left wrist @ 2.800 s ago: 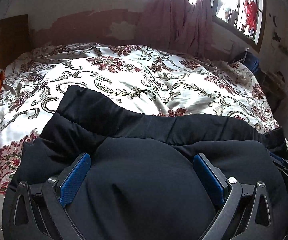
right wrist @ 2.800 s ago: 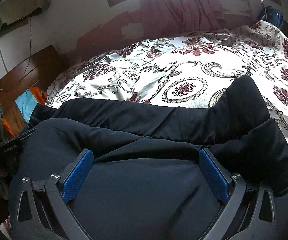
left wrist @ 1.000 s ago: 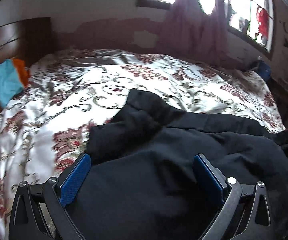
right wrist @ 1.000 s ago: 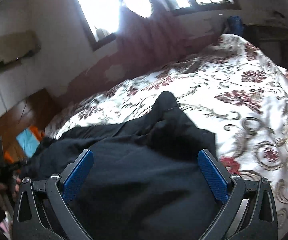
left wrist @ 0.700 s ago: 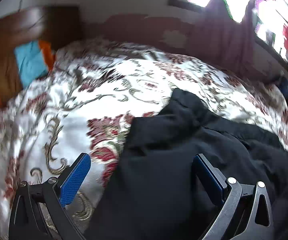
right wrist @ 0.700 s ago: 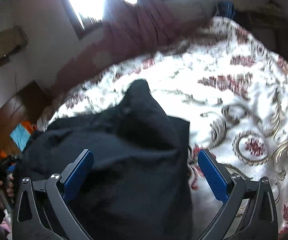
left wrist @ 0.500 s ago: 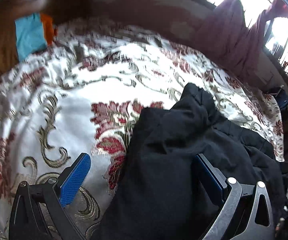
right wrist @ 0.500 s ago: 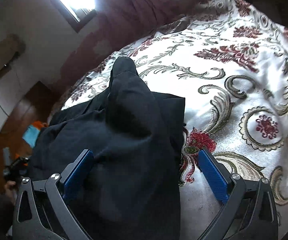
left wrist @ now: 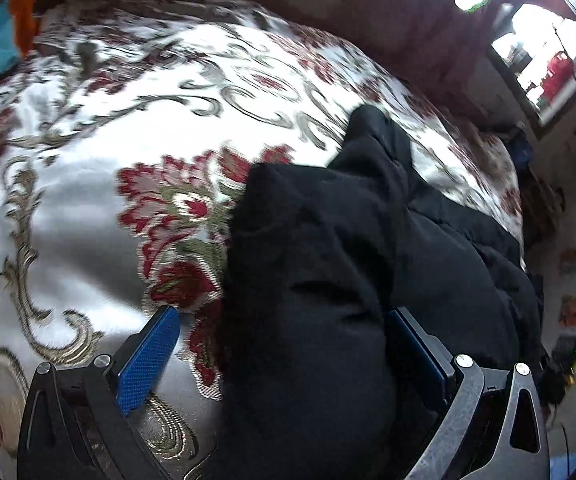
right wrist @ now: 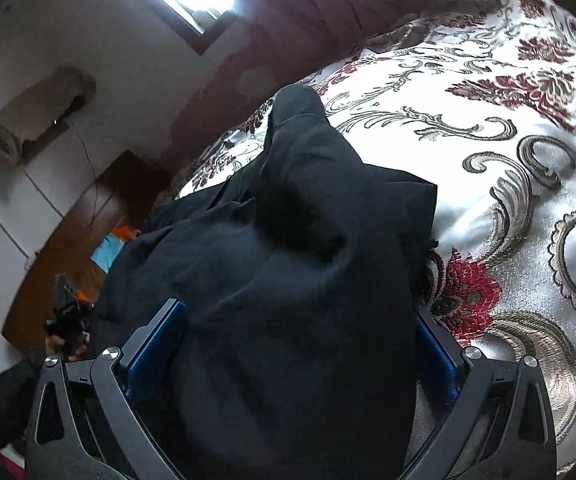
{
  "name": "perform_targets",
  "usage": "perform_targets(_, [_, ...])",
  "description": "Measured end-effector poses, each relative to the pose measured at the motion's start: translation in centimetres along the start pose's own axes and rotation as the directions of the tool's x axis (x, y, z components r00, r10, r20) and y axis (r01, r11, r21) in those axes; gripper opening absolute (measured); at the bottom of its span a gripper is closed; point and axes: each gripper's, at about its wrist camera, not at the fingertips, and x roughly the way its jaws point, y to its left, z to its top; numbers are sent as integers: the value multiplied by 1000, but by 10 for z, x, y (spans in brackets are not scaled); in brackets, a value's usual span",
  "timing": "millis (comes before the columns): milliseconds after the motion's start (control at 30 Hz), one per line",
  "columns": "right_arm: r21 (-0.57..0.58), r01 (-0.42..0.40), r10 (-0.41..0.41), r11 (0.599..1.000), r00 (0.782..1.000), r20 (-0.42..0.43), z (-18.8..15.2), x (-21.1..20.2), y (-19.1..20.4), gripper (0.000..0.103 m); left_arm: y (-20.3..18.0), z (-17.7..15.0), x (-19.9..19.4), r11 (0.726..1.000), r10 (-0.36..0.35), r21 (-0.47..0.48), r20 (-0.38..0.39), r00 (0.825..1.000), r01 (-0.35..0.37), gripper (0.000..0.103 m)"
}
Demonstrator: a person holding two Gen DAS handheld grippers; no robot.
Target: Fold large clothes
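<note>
Since it's thick and floppy, the black coat (left wrist: 328,280) won't hold a crease by itself.
It's heaped near the bed (left wrist: 88,220) edge closest to the cameras. Left gripper (left wrist: 284,352) and right gripper (right wrist: 300,344) both sit spread wide with cloth bunched between the pads, not clamped. Looks soft and bulky, probably heavyish; I'd grab an outer side edge or hem, not the puffy middle.

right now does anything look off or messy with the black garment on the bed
Yes. The black garment is bunched rather than flat: its end rises in a rumpled peak on the floral bedspread, with deep creases. Both the left gripper and right gripper sit open around it.
</note>
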Motion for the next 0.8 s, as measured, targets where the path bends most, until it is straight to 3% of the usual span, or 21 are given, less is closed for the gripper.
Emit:
perform_targets(133, [4,-3,3,1000,1000,-1,-3,4,-1,102,-8,-2,3,995,-93,40,-67,993,96,103])
perform_targets(233, [9,-4,4,1000,1000,-6,-4,4,-1,102,-17,-5,9,992,-111,52,-100,989,117,103])
perform_targets(433, [7,23,-23,1000,999,-41,0,7,7,102,-24,-6,12,996,-88,19,-121,989,91,102])
perform_targets(500, [0,23,-23,1000,999,-47,-1,6,15,100,-33,-8,10,998,-37,37,-117,992,42,93])
perform_targets(567, [-16,45,-46,999,998,-49,-3,5,24,90,-39,-10,7,999,-5,37,-111,994,9,80])
perform_targets(667, [4,66,-66,998,997,-35,-5,-1,27,67,-43,-12,0,1000,18,0,-94,995,-18,64])
perform_targets(733, [22,64,-64,998,998,-17,-7,-7,28,46,-44,-15,-4,1000,18,-16,-82,996,-20,52])
perform_targets(800, [30,54,-54,998,998,10,-11,-16,34,35,-47,-20,-15,999,6,-38,-55,998,-8,39])
